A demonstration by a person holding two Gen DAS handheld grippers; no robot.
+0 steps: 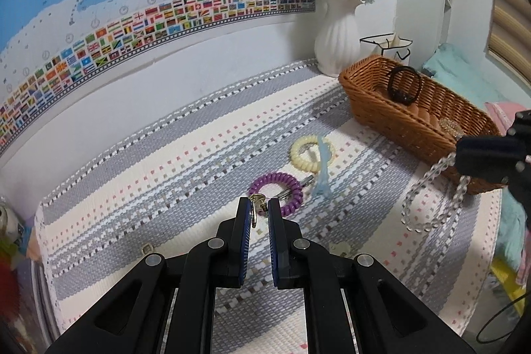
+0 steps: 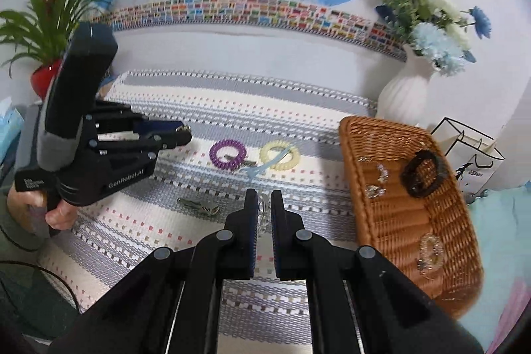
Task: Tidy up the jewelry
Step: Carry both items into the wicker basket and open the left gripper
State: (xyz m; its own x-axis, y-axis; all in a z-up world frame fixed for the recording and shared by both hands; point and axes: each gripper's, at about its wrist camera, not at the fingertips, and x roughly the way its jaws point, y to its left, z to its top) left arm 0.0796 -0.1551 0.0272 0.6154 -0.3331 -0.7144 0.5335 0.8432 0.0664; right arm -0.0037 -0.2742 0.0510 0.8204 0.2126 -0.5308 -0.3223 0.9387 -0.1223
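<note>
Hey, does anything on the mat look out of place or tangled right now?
Nothing is spilled or damaged. One oddity: a pale blue hair clip lies across the yellow coil hair tie, overlapping it. The purple coil hair tie and a metal clip are loose on the mat.

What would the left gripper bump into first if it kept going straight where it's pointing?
Probably the purple spiral hair tie, lying on the woven mat just beyond the left gripper, which is shut on a small gold earring. Depth is hard to judge.
</note>
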